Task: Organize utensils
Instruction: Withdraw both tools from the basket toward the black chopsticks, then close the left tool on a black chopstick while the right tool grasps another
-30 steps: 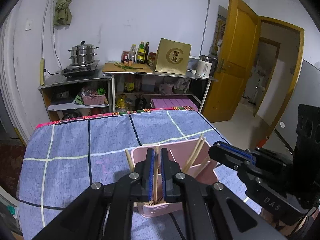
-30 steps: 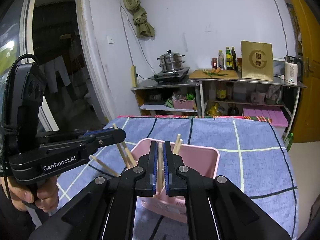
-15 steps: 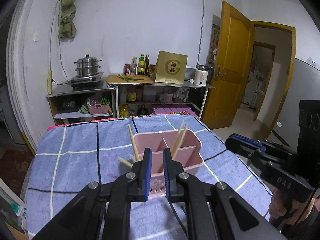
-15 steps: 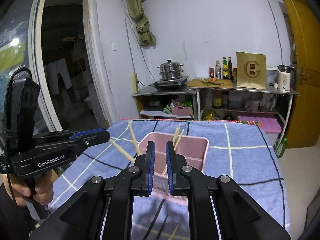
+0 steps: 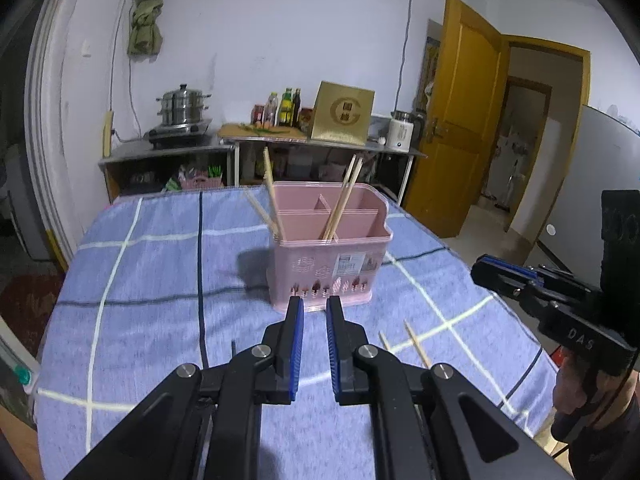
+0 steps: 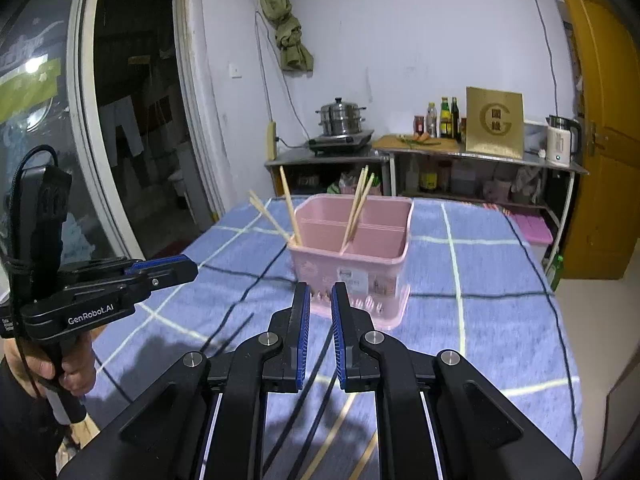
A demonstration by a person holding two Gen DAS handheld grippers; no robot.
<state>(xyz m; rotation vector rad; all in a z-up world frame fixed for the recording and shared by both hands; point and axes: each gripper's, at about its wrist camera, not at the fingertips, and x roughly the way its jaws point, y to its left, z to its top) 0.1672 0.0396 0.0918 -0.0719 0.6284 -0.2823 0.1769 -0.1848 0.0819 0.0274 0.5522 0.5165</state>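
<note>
Both chopsticks were dropped into the pink caddy (image 5: 332, 258) — left gripper (image 5: 315, 314) and right gripper (image 6: 320, 300) were backed off, narrowly parted, empty — two sticks (image 5: 404, 340) remained on the cloth.

You're standing in a home kitchen: a steel steamer pot (image 5: 183, 105) on a hob, sauce bottles (image 5: 285, 107), a kettle (image 6: 561, 145), metal shelving (image 6: 472, 178) and a cloth-covered bench (image 5: 152, 280).

White walls (image 5: 320, 20), yellow door (image 5: 460, 120), steel shelving (image 6: 480, 160), tiled floor (image 5: 480, 232).
</note>
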